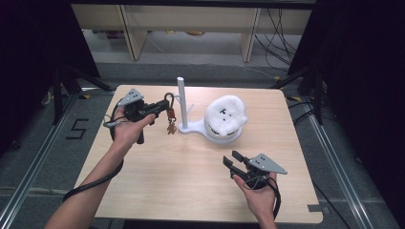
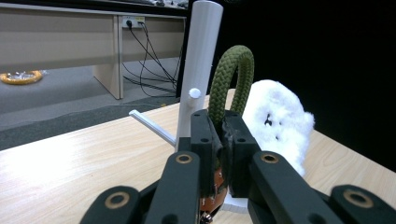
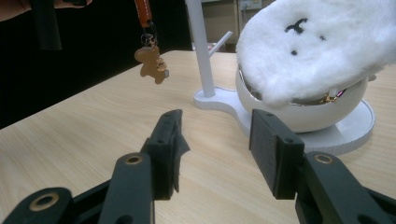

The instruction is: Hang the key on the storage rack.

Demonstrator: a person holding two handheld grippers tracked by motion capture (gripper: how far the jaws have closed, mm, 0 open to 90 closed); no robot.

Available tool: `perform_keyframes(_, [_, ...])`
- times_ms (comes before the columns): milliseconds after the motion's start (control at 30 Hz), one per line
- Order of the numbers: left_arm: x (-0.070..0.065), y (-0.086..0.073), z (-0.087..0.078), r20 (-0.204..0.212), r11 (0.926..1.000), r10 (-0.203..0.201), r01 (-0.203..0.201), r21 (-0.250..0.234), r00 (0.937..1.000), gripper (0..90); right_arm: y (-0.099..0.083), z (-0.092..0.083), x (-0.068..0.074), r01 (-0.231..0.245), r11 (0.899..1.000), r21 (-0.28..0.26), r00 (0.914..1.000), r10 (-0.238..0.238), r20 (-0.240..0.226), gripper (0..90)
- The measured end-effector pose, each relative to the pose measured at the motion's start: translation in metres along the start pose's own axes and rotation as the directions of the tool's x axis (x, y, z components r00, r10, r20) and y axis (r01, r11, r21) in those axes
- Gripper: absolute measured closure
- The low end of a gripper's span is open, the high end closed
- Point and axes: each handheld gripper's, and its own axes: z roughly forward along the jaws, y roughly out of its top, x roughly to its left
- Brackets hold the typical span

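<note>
Left tongs (image 1: 161, 106) are clamped on the keychain's green cord loop (image 2: 231, 77), held just at 9 o'clock of the white stand post (image 1: 182, 98); its bear charm (image 3: 152, 64) dangles free. Judged: hanging on a peg is not yet done. Right tongs (image 1: 232, 161) gape, empty, above the tabletop (image 1: 191, 176). No legible writing.

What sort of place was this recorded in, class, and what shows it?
Probably a lab or recording workshop: a lone wooden table flanked by black curtains, loose cables on the floor, and a taped floor number.
</note>
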Motion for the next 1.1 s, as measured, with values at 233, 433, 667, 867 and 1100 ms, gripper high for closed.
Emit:
perform_keyframes(233, [0.006, 0.001, 0.004, -0.007, 0.9998, -0.015, 0.015, 0.011, 0.9999, 84.1, -0.002, 0.003, -0.002, 0.019, 1.0, -0.001, 0.9997, -0.019, -0.016, 54.5])
perform_keyframes(433, [0.01, -0.001, 0.009, -0.021, 0.9991, -0.038, 0.038, 0.02, 0.9991, 84.1, -0.002, 0.003, -0.001, 0.012, 1.0, 0.001, 0.9998, -0.012, -0.017, 54.3])
perform_keyframes(667, [0.013, -0.003, 0.015, -0.03, 0.9985, -0.045, 0.046, 0.029, 0.9985, 84.1, -0.003, 0.003, -0.001, 0.005, 1.0, 0.002, 0.9998, -0.005, -0.021, 54.2])
perform_keyframes(867, [0.013, -0.006, 0.02, -0.036, 0.9974, -0.06, 0.061, 0.038, 0.9976, 84.0, -0.003, 0.003, -0.002, 0.022, 1.0, -0.004, 0.9996, -0.023, -0.017, 54.0])
perform_keyframes(1100, [0.013, -0.009, 0.025, -0.046, 0.9962, -0.07, 0.072, 0.05, 0.9965, 84.0, -0.003, 0.002, -0.002, 0.024, 1.0, -0.001, 0.9995, -0.024, -0.021, 53.9])
